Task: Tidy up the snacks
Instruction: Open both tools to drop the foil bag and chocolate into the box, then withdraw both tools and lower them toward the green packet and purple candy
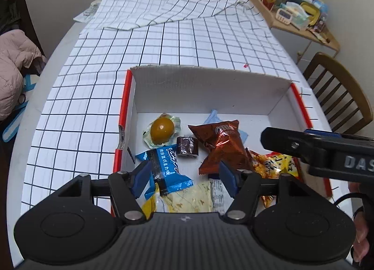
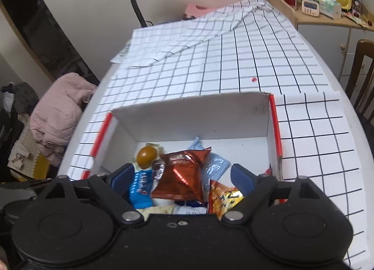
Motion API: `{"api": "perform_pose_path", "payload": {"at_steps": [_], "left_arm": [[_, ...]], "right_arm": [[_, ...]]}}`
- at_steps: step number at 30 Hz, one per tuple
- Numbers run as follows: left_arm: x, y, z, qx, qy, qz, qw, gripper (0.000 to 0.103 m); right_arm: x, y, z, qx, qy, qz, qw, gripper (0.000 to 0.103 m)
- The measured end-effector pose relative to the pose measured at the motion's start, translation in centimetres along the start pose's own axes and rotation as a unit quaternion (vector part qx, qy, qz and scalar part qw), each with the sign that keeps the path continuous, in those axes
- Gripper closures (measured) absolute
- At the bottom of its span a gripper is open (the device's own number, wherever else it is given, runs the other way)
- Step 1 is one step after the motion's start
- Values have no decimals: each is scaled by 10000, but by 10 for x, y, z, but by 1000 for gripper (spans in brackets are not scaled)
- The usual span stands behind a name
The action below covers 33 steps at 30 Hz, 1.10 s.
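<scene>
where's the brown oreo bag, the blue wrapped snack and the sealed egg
brown oreo bag (image 1: 222, 146), left wrist view, middle of the foil
blue wrapped snack (image 1: 167, 164), left wrist view, printed front
sealed egg (image 1: 162, 129), left wrist view, on the egg itself

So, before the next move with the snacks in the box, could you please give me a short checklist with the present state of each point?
1. Left gripper jaws open, nothing clamped: ok.
2. Right gripper jaws wide, empty: ok.
3. Blue packet lying inside the box: ok.
4. Red-brown packet and egg pouch inside the box: ok.
5. Snacks sorted neatly: not ok, they overlap.
6. Snacks left outside the box: cannot tell.
</scene>
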<state>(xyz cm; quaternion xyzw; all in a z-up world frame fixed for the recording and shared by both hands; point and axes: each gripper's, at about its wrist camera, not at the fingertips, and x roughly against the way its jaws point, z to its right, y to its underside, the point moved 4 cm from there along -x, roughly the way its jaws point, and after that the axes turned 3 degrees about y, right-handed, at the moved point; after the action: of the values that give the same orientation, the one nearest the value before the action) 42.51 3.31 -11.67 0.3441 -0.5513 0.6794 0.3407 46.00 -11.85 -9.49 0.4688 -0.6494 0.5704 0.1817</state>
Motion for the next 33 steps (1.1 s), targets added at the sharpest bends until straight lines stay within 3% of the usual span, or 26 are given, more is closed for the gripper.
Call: {"api": "perform_pose_path", "payload": {"at_steps": [10,13,22,25,33], "left_arm": [[56,22,5,-254,163,399,9987,38],[72,30,7,-341,217,523,9978,30],[111,62,7,-603,358,748,9947,25],[120,74,3,-623,421,807,9939,18],[121,115,-11,-671,472,580,9949,16]], "right_arm": [[60,21,-18,117,-146,354,9992,1],[74,32,-25,217,-204,420,9987,1],[112,65,-43,446,-352,665,9962,1],[121,75,-46,443,-388,700,9958,1],[128,109,-50,723,-441,527,9950,1]]}}
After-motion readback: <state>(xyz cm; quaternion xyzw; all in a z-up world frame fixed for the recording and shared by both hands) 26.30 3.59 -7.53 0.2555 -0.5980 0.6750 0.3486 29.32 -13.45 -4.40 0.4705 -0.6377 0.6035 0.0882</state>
